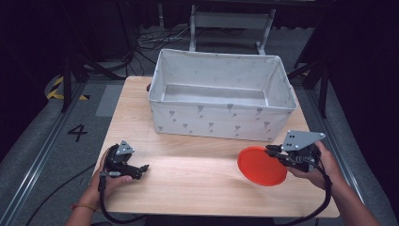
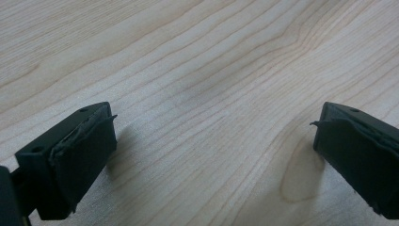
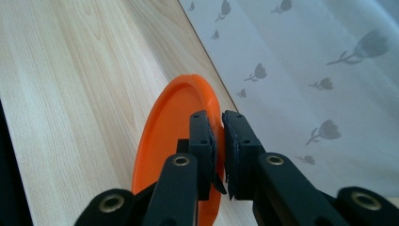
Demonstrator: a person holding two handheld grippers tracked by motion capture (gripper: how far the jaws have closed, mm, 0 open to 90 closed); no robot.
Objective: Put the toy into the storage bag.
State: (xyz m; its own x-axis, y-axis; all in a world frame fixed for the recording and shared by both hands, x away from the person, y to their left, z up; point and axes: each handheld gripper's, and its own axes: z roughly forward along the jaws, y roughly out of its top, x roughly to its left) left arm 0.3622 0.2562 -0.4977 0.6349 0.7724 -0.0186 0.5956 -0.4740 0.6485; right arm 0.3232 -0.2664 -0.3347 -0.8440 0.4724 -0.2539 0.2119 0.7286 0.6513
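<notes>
The right gripper (image 3: 217, 141) has its jaws pinched on the rim of the orange plate (image 1: 260, 165), which sits low over the right side of the wooden table (image 1: 188, 179), just in front of the fabric bin (image 1: 221, 96). The bite looks shallow, taken at the very edge, so the plate could pivot or slip out if it is swung quickly, and its far rim could catch the bin's soft front wall on the way up unless it is lifted well clear first. The left gripper (image 1: 136, 168) rests low at the table's left with its jaws spread wide and nothing between them. Between the two hands the tabletop is bare, and the bin's interior looks empty, leaving ample room.
</notes>
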